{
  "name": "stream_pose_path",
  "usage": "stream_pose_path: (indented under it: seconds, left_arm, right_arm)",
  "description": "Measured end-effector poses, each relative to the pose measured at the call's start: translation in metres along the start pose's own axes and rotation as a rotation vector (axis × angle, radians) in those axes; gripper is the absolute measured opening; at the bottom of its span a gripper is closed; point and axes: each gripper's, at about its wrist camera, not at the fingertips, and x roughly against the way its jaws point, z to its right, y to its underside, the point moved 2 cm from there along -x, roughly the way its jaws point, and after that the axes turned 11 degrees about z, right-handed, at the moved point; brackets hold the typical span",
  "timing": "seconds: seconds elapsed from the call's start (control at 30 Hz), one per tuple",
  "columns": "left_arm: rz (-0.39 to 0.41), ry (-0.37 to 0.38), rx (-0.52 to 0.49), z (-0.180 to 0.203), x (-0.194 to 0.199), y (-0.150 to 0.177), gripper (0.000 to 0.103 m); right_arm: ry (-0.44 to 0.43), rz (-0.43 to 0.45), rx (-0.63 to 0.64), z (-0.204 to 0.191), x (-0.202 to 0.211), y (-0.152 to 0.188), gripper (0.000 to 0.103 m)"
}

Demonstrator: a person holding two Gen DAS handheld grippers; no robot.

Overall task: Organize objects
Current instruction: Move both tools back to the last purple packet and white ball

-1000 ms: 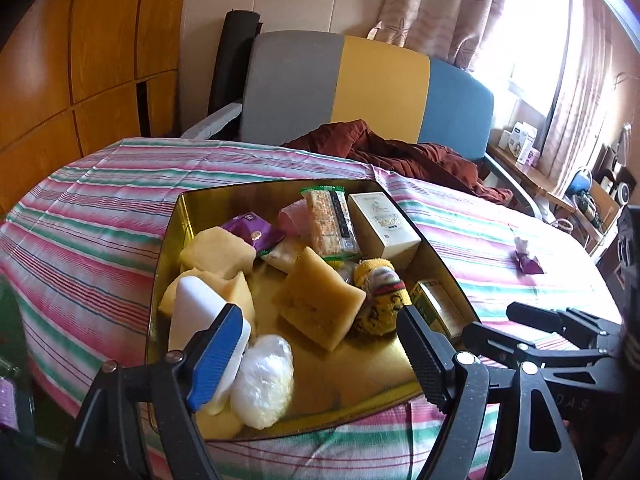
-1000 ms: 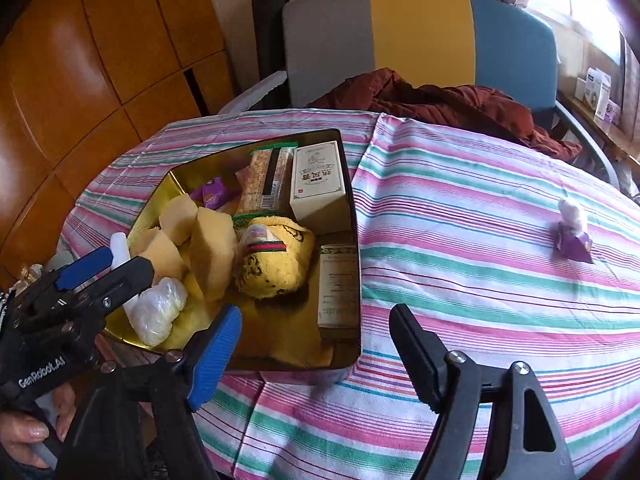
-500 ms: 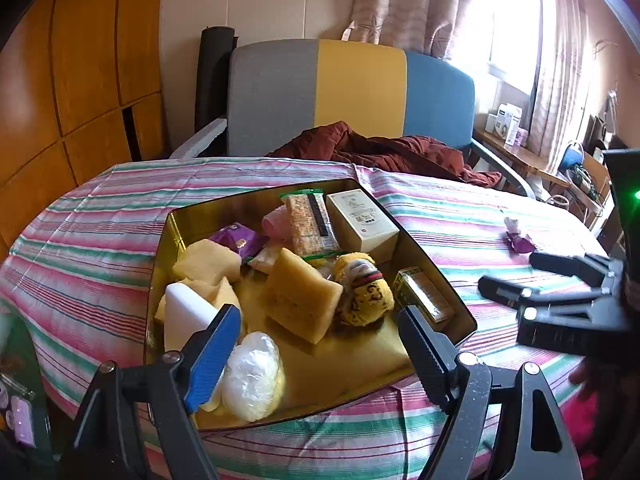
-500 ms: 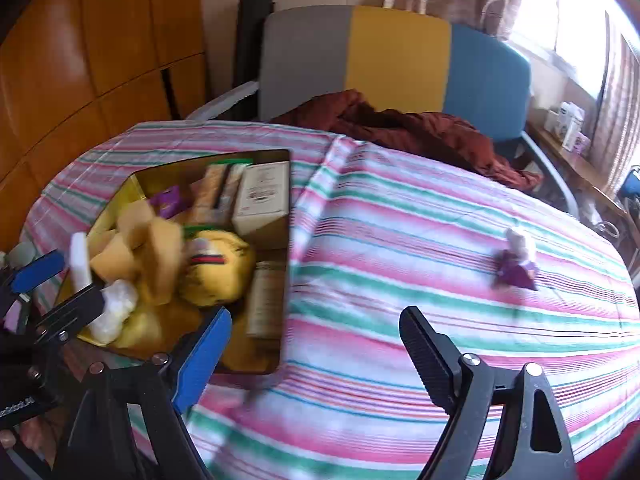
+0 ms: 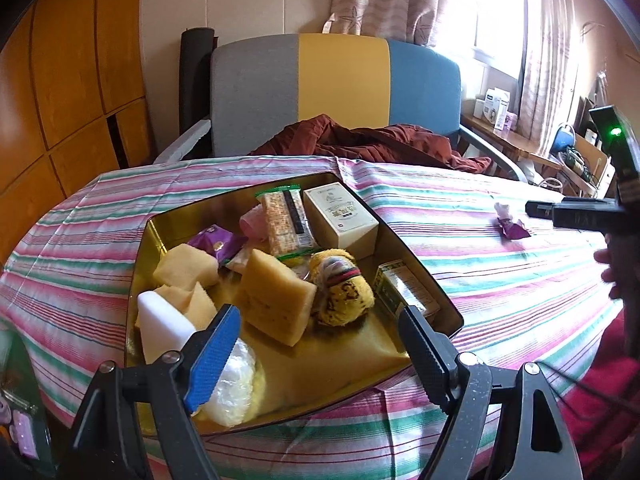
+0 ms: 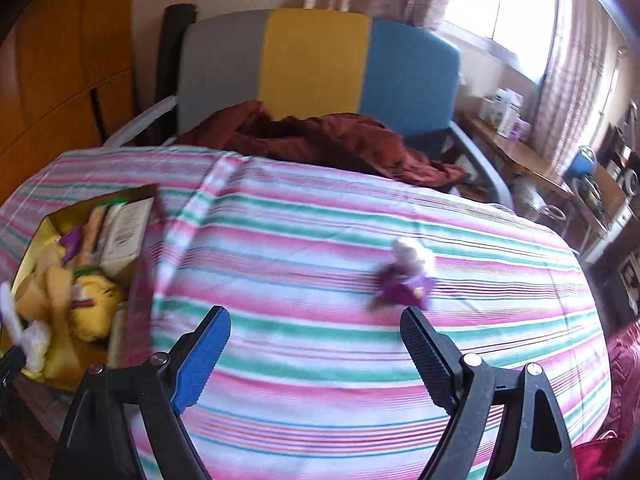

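So there's a round table [image 6: 320,360] with a pink-and-green striped cloth, and a gold tin tray [image 5: 424,280] sits near its left side, packed pretty full: yellow sponge blocks [image 5: 276,296], a white box [image 5: 340,220], a cracker packet [image 5: 286,220], a fuzzy yellow toy [image 5: 340,292], a clear plastic wad [image 5: 236,384] by the near rim. The one open patch inside is the bare gold floor at the near right corner.

The left gripper [image 5: 316,344] hangs over the tray's near edge, jaws spread wide, nothing between them. The blue pad is just in front of the plastic wad, can't tell if it's touching.

The right gripper [image 6: 316,340] is out over the open cloth, jaws wide apart and empty too. A small purple wrapped candy [image 6: 404,280] with a white bit on top lies alone on the stripes, just beyond the right jaw tip, well apart from the tray. Loads of free cloth all around it. That view is blurry, so the details are mushy.

Behind the table's far edge sits a grey-yellow-blue chair [image 5: 340,88] with a maroon cloth [image 5: 360,140] heaped on it.
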Motion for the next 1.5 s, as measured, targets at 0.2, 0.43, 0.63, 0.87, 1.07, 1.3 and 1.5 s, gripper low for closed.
stream_pose_path:
  seconds: [0.2, 0.43, 0.63, 0.87, 1.07, 1.3, 1.5]
  left_arm:
    - [-0.005, 0.022, -0.021, 0.01, -0.006, -0.005, 0.082]
    - [-0.014, 0.053, -0.052, 0.026, -0.02, -0.016, 0.082]
    - [-0.012, 0.09, -0.093, 0.048, -0.036, -0.032, 0.082]
    - [-0.034, 0.159, -0.124, 0.09, -0.067, -0.055, 0.082]
    - [-0.086, 0.25, -0.164, 0.148, -0.105, -0.068, 0.082]
    - [-0.169, 0.338, -0.214, 0.216, -0.155, -0.072, 0.08]
    - [-0.212, 0.418, -0.199, 0.266, -0.189, -0.073, 0.081]
  right_arm:
    - [0.092, -0.024, -0.155, 0.071, -0.022, -0.007, 0.088]
    - [0.187, -0.052, -0.285, 0.132, -0.039, -0.003, 0.088]
    - [0.227, -0.078, -0.355, 0.161, -0.056, 0.011, 0.088]
    - [0.239, -0.104, -0.49, 0.19, -0.064, 0.032, 0.088]
    - [0.226, -0.111, -0.561, 0.203, -0.062, 0.037, 0.088]
    - [0.181, -0.112, -0.585, 0.203, -0.061, 0.036, 0.088]
    - [0.14, -0.136, -0.644, 0.211, -0.064, 0.042, 0.088]
